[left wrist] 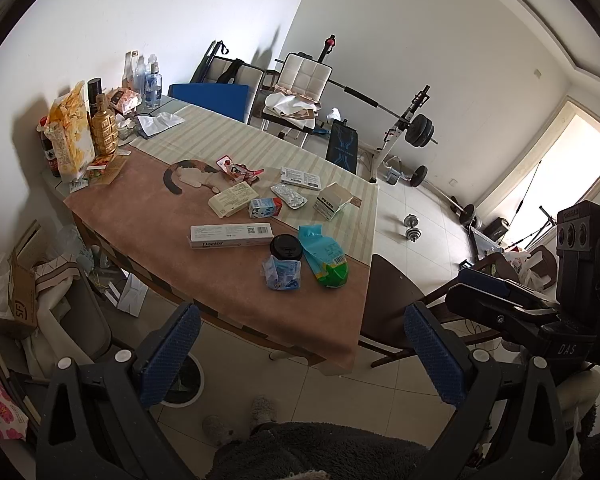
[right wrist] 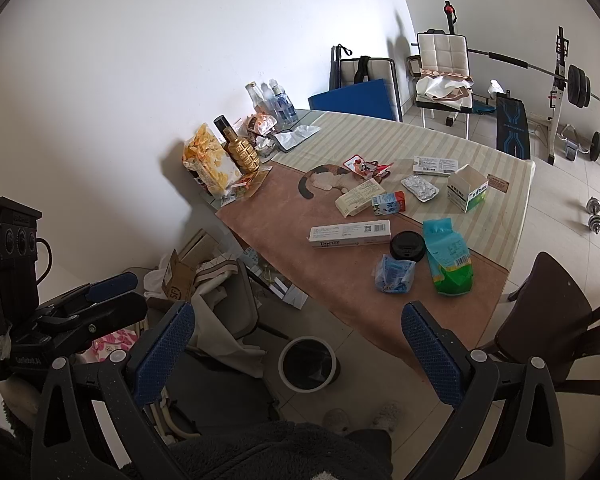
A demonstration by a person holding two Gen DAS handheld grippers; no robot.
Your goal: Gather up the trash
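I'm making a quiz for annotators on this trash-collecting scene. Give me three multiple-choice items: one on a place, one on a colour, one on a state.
1. Where is the trash bin?
A. On the table
B. On the floor beside the table's near corner
C. On the white chair

2. What colour is the round cup lid on the table?
A. Black
B. Red
C. White

3. How do the two grippers stand?
A. Both shut on trash
B. Left shut, right open
C. Both open and holding nothing

Answers:
1. B: the right wrist view shows the bin on the tiles below the table's edge.
2. A: the lid is black, next to the green-and-blue bag.
3. C: the left gripper and right gripper show widely parted fingers with nothing between them.
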